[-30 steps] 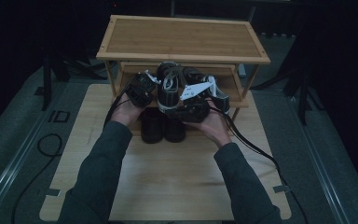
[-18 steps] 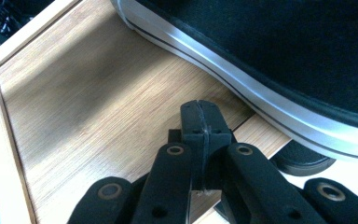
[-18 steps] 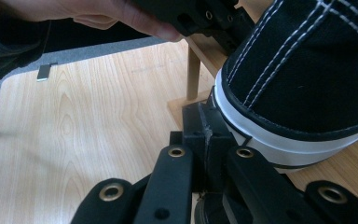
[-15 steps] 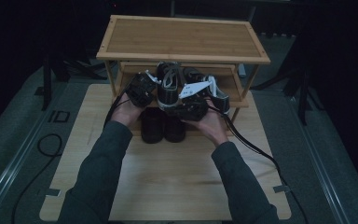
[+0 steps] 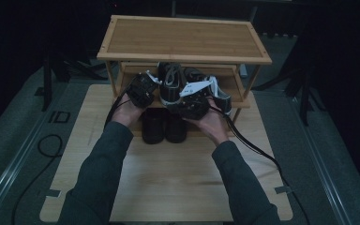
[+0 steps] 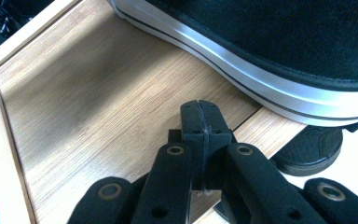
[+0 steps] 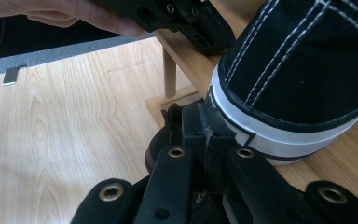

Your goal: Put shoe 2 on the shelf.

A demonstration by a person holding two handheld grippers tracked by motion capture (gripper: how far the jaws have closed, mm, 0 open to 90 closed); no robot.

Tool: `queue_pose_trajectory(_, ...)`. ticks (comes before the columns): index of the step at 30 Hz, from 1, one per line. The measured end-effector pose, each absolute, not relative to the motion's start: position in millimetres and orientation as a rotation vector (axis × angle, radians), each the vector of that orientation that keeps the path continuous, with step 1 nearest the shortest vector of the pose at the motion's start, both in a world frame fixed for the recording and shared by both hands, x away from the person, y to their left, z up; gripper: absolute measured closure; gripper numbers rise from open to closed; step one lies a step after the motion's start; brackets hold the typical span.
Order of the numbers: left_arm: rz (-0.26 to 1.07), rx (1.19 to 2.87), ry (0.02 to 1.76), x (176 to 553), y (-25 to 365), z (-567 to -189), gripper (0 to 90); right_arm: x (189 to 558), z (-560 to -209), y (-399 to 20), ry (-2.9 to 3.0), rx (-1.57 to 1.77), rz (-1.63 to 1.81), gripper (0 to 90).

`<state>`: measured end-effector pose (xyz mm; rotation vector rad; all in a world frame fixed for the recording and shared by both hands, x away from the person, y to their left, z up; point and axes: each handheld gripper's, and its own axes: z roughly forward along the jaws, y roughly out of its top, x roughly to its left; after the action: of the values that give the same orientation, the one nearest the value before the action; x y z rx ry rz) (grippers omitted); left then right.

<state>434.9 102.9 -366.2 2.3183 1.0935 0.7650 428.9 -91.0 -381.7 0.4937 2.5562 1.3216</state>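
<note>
A black canvas sneaker with a white sole stands on the middle shelf of a bamboo shoe rack. My left gripper is at the sneaker's left, and its jaws are shut with nothing between them, low over the shelf board beside the white sole. At the sneaker's right is my right gripper; it is shut too, empty, with its tips right against the sneaker's white heel rim. Whether they touch it I cannot tell.
A pair of dark shoes stands on the mat under the middle shelf; one of them shows below the shelf edge. More footwear sits deeper on the shelf. The rack stands on a pale wooden mat. Cables trail from both grippers.
</note>
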Motion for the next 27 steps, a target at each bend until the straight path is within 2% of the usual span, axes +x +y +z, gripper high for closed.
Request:
queue_pose_trajectory(19,0.757,2.312,1.09,435,104,-367,90.0,422,-372,-113,2.481,0.561,1.215,90.0)
queue_pose_trajectory(27,0.757,2.31,1.097,435,104,-367,90.0,423,-376,-107,2.462,0.588,1.176,90.0)
